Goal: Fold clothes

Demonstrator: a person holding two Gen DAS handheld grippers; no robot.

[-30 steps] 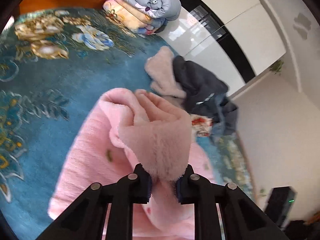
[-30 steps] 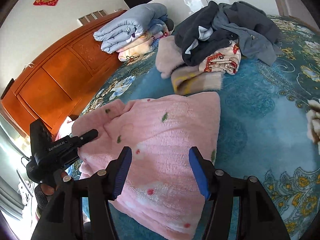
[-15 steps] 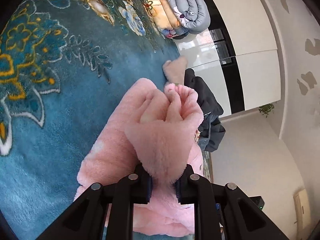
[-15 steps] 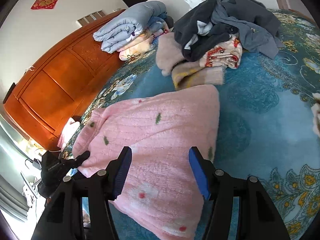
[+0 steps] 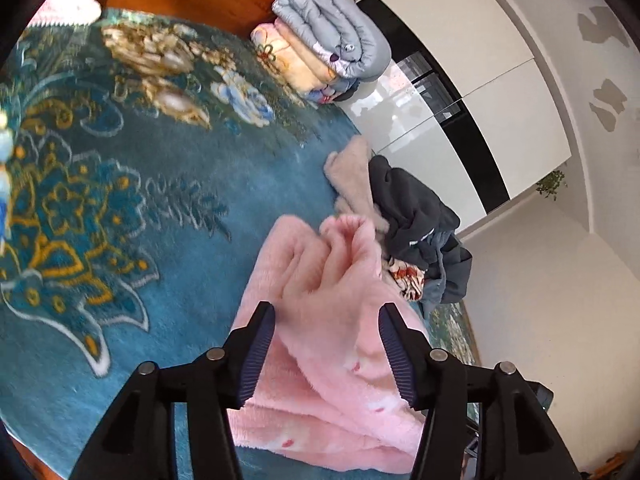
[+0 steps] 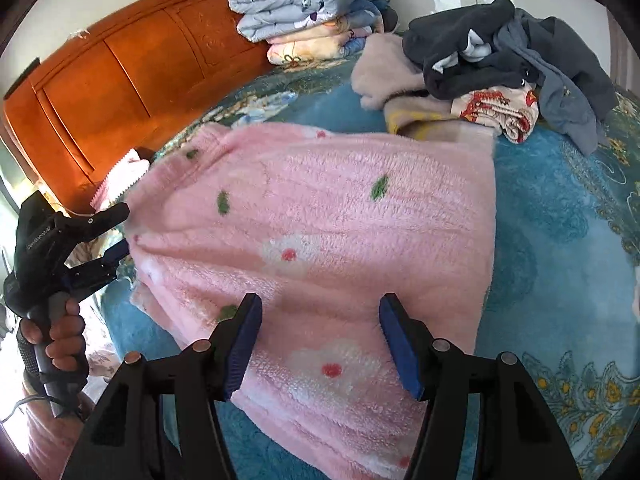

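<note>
A fluffy pink garment (image 6: 320, 220) with green and red spots lies spread on the blue patterned bed cover (image 6: 560, 248). In the left wrist view its bunched edge (image 5: 336, 264) lies just beyond my left gripper (image 5: 326, 344), which is open with nothing between the pads. The left gripper also shows in the right wrist view (image 6: 108, 236), at the garment's left edge. My right gripper (image 6: 320, 344) is open and hovers over the garment's near part.
A pile of unfolded dark and printed clothes (image 6: 500, 68) sits at the far right of the bed. Folded quilts (image 6: 308, 12) are stacked against the orange wooden headboard (image 6: 120, 80). White wardrobe doors (image 5: 460, 80) stand beyond the bed.
My left gripper has opened and let go of the pink garment's bunched edge, which now lies on the bed. The garment is spread wider. The right gripper stays open.
</note>
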